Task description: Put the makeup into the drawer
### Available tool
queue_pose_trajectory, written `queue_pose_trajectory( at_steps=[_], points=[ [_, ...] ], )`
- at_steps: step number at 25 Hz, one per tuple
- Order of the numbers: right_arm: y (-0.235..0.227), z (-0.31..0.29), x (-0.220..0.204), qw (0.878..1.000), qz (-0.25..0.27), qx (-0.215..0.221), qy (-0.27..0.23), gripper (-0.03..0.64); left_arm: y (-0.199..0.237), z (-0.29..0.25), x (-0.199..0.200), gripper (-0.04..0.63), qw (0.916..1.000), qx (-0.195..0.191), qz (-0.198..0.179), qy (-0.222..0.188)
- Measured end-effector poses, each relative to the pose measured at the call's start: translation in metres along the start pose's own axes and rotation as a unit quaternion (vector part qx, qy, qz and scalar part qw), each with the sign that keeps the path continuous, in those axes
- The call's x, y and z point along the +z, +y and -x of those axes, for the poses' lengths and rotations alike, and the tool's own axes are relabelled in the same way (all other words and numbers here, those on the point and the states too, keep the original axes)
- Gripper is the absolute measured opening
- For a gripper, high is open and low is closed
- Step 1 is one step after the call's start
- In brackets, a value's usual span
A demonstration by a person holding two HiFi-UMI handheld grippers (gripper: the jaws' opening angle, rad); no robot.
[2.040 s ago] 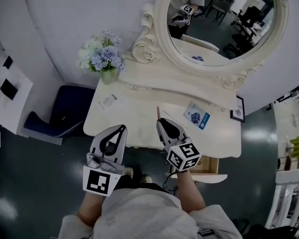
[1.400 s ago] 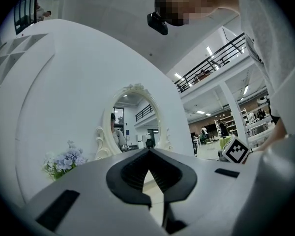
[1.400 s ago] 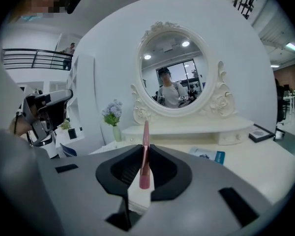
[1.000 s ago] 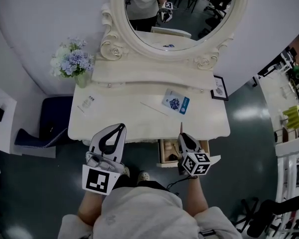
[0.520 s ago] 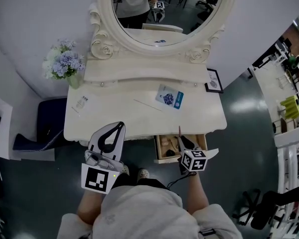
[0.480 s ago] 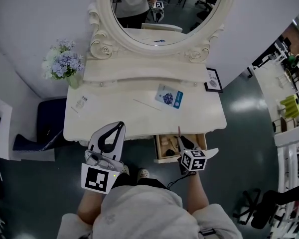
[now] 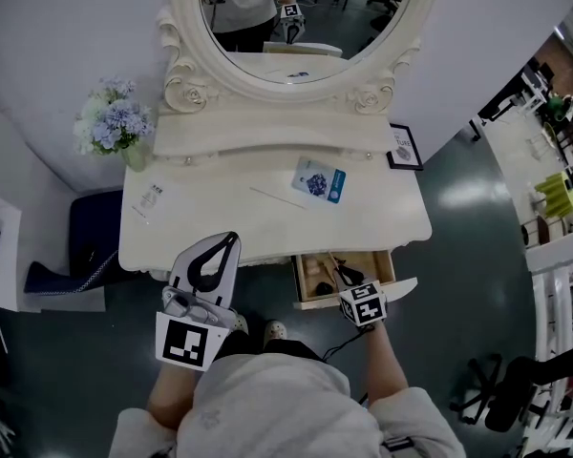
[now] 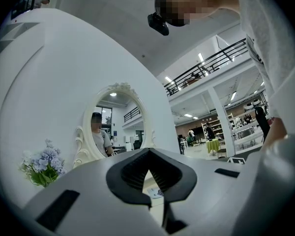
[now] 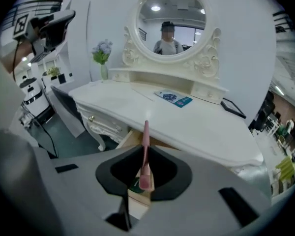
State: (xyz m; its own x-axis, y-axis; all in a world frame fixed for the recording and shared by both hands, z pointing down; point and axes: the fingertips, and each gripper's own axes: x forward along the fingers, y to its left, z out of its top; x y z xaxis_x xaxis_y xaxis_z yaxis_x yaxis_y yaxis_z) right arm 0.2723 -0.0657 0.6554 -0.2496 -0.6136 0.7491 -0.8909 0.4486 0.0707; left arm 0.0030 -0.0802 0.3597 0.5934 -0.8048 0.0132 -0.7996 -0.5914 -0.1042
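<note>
Your right hand-held gripper (image 9: 145,175) pinches a pink makeup pencil (image 9: 145,144), with the open drawer (image 7: 374,261) beneath it. Your left hand-held gripper (image 8: 147,167) is closed and empty.

Open drawer (image 7: 310,267) looks partly cluttered; tabletop (image 7: 220,219) overhangs its back.

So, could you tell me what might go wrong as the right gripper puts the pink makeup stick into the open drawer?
The pink stick juts well past the right gripper toward the tabletop's front edge, so its tip may catch there. It is pinched only near one end and could pivot or slip. The drawer already holds a dark item, so the stick might land across it.
</note>
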Motion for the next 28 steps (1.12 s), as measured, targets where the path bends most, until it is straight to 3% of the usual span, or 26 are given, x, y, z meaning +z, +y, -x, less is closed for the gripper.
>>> queue_pose_trajectory(
  at_steps=[7, 16, 28],
  points=[
    [0.021, -0.02, -0.023, 0.989, 0.111, 0.036, 0.088, 0.054, -0.002, 0.001, -0.001, 0.012, 1.0, 0.0, 0.0, 0.002],
    [0.028, -0.048, -0.041, 0.978, 0.123, 0.045, 0.16, 0.054, -0.004, 0.004, 0.001, 0.012, 1.0, 0.005, -0.003, 0.003],
    [0.03, -0.06, -0.057, 0.973, 0.113, 0.043, 0.199, 0.054, 0.0, 0.01, -0.001, 0.012, 0.9997, 0.021, -0.005, 0.011]
  ],
)
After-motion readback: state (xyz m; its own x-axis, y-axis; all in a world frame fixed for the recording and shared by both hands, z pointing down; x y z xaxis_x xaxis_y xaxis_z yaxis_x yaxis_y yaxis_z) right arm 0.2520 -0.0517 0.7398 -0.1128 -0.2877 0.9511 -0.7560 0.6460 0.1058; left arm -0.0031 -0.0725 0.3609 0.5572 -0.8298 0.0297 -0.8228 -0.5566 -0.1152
